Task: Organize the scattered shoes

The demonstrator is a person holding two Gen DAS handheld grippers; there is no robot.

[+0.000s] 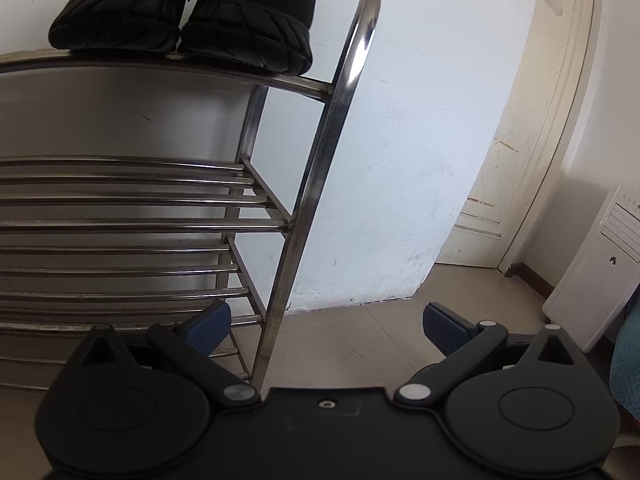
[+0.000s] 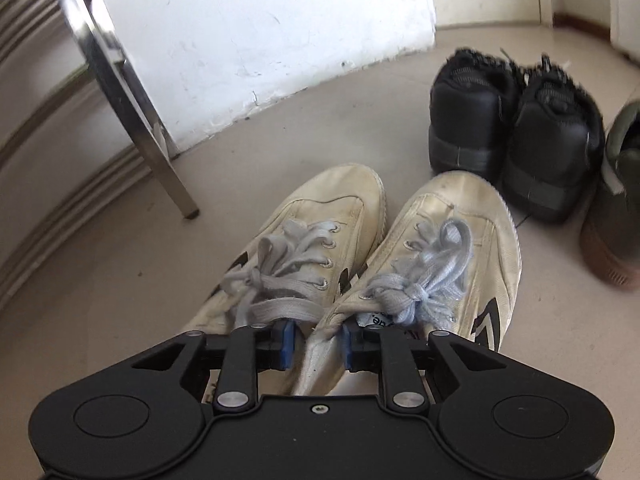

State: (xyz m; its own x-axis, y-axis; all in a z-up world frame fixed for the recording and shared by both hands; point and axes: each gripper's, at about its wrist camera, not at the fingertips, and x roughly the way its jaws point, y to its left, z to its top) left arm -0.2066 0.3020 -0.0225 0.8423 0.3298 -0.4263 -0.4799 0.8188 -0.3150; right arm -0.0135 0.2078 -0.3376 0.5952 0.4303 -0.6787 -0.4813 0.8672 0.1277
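Right gripper (image 2: 318, 346) jaws clamp two white sneakers (image 2: 340, 240); left gripper (image 1: 326, 326) jaws open; two black shoes (image 1: 184, 16) on rack (image 1: 304, 184)

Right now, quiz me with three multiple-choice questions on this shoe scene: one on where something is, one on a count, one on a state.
1. Where does the black knit pair sit?
A. on the top tier of the metal rack
B. on the floor by the door
C. on the rack's lowest tier

2. How many cream canvas sneakers lie in front of the right tongs?
A. one
B. two
C. four

3. How do the left tongs stand?
A. shut on a lace
B. shut on a rack bar
C. open, nothing between the pads

Answers: 1 A, the toes overhang the top rail in the left wrist view. 2 B, two laced shoes lie side by side, and the right tongs pinch their inner collars together. 3 C, the blue pads stand wide apart over bare floor.
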